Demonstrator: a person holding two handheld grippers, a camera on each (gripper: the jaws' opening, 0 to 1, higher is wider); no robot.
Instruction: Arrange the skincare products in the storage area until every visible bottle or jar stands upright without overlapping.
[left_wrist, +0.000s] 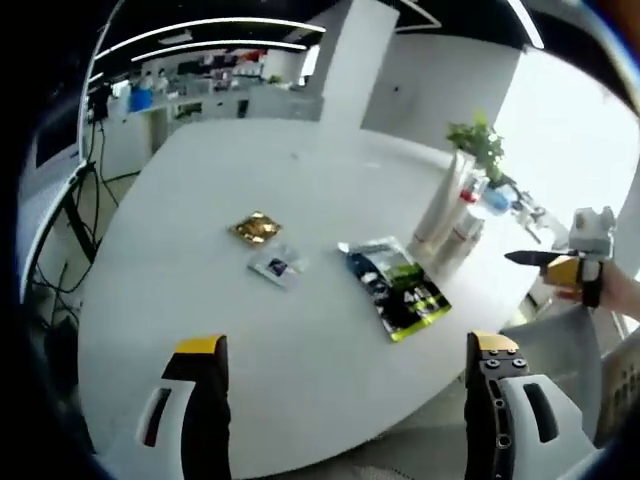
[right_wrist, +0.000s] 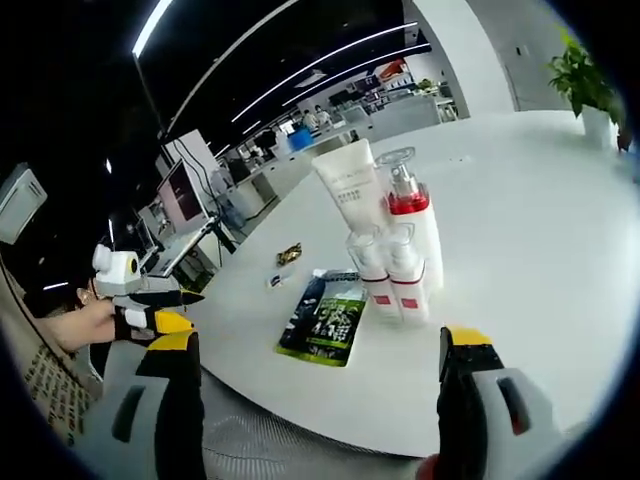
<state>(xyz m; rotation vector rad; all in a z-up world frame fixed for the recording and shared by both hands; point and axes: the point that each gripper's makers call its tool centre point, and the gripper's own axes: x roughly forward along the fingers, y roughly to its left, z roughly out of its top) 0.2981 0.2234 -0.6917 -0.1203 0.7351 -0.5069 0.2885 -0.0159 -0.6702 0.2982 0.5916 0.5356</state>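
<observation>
I hold both grippers off the round white table (left_wrist: 300, 190), left gripper (left_wrist: 345, 400) and right gripper (right_wrist: 318, 385) each with jaws spread wide and empty. The white-and-red skincare bottles (right_wrist: 400, 255) and inverted white tube (right_wrist: 350, 185) stand upright, tightly clustered near the table's edge, just beside the flat green-and-black sachet (right_wrist: 325, 320). My worry: a wide jaw nudging one bottle could topple its neighbours off the edge.

A white tube (right_wrist: 350, 187), a tall pump bottle (right_wrist: 412, 222) with a red collar and two small red-banded bottles (right_wrist: 368, 272) (right_wrist: 404, 272) stand upright, clustered close together on the white table (right_wrist: 520, 250).
</observation>
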